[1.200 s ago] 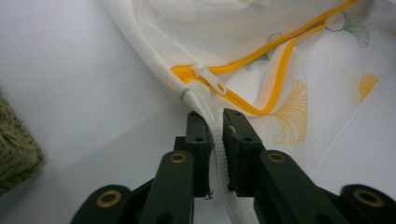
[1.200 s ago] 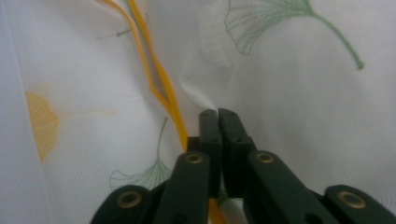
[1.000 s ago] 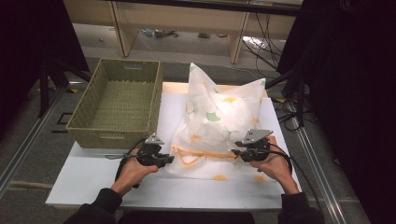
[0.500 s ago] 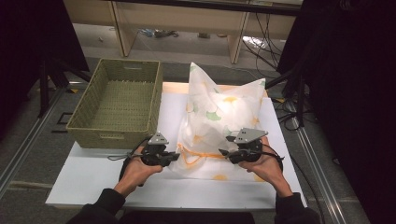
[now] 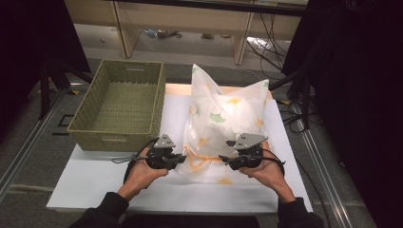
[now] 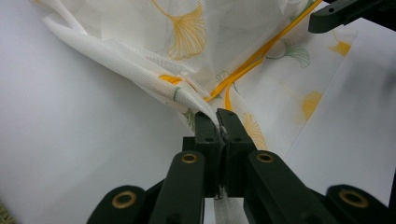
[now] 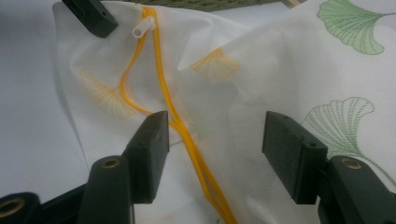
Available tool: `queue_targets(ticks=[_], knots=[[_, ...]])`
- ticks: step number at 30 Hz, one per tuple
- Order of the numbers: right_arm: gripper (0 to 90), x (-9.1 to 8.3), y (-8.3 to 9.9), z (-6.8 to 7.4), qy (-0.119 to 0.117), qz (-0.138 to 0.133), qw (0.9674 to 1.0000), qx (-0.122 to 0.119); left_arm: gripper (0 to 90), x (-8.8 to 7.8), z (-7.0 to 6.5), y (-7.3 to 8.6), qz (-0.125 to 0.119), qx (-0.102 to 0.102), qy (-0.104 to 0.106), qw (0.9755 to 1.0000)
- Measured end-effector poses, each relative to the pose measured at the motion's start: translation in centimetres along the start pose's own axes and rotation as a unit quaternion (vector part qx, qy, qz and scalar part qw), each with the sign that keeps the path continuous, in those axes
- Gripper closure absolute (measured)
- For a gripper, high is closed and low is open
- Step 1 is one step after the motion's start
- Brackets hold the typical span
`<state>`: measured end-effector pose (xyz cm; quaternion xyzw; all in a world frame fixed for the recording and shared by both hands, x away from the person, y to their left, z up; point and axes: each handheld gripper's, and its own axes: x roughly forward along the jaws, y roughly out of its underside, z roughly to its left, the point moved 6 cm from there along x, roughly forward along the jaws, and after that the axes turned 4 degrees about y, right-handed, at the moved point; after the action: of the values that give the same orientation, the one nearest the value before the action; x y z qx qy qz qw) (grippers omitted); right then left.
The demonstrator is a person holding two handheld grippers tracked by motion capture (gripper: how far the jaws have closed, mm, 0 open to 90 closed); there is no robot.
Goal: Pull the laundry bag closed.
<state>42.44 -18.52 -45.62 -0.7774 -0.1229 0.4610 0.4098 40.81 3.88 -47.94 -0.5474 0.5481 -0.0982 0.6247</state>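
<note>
High view: a white pillowcase (image 5: 223, 123) printed with ginkgo leaves is laid on the white tabletop (image 5: 95, 183), beside a woven basket (image 5: 121, 104) at its left. The left claw (image 6: 219, 122) is pressed together, and a fold of the pillowcase edge is pinched between its jaws. The right claw (image 7: 212, 140) is spread, its jaws having just been opening, with the orange zipper (image 7: 187, 135) and cloth lying between them ungripped.

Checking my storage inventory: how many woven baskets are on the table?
1. The woven basket sits at the table's far left, left of the leaf-print pillowcase. Nothing shows inside it; no other basket visible.
</note>
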Motion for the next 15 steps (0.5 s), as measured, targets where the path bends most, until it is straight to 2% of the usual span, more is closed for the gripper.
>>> queue_targets(ticks=[3, 5, 7, 9, 10, 12, 15], knots=[[42.0, 0.1, -0.1, 0.2, -0.002, -0.003, 1.0, -0.005, 86.6, -0.1, 0.0, -0.1, 0.002, 0.001, 0.002, 1.0], [42.1, 0.2, -0.3, 0.3, 0.0, -0.007, 0.9999, -0.009, 86.5, 0.0, -0.1, -0.1, -0.003, -0.007, 0.002, 1.0], [42.3, 0.3, -0.4, 0.6, -0.001, -0.008, 1.0, -0.005, 86.6, -0.1, 0.0, 0.0, 0.004, 0.001, 0.001, 1.0], [43.9, 0.6, -0.6, 0.8, -0.003, -0.012, 0.9998, -0.013, 86.5, -0.1, -0.1, 0.0, 0.005, 0.002, 0.002, 1.0], [45.3, 0.7, -0.7, 0.9, -0.002, -0.012, 0.9998, -0.013, 86.5, 0.0, -0.2, -0.1, -0.001, -0.002, 0.003, 1.0], [51.0, 1.0, -1.0, 1.1, -0.003, -0.014, 0.9997, -0.02, 86.4, -0.2, -0.2, 0.2, 0.01, 0.011, 0.002, 0.9999], [58.8, 1.6, -1.5, 1.9, -0.019, -0.014, 0.9991, -0.034, 86.2, -0.3, -0.3, 0.2, 0.01, 0.01, 0.003, 0.9999]])
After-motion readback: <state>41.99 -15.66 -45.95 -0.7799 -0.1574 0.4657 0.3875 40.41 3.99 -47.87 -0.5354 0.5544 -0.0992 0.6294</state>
